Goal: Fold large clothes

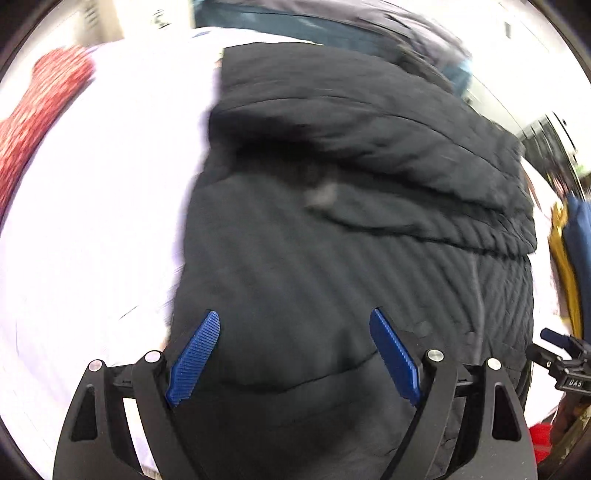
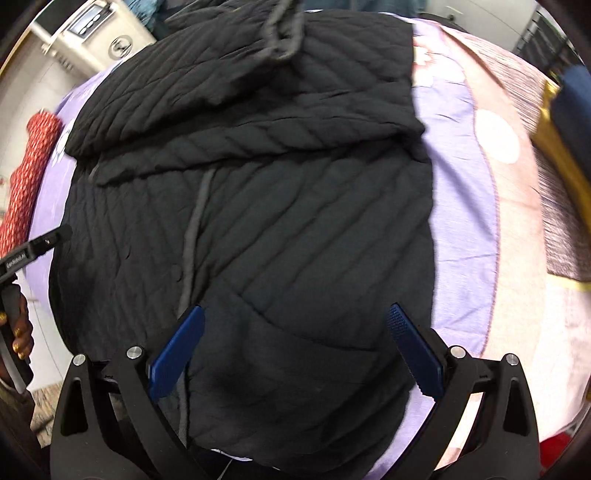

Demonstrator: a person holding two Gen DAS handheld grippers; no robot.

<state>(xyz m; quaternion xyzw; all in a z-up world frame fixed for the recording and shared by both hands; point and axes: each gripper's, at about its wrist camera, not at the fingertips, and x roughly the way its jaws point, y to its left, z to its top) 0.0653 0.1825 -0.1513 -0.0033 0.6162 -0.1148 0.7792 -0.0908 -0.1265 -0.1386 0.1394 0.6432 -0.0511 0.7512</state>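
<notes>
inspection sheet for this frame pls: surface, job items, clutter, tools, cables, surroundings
Surface: lilac bedsheet with pale patches, over a bed; washed out white in the left wrist view.
Job's things: black quilted jacket spread flat, a sleeve folded across its upper part.
Clutter: red patterned cloth at the left edge; navy and yellow fabric at the right edge.
Grippers: left tool open, over the jacket's lower part, holding nothing; right tool open, over the hem, holding nothing.
Cables: nothing seen.
Surroundings: beige appliance beyond the bed; the rest is blurred.
</notes>
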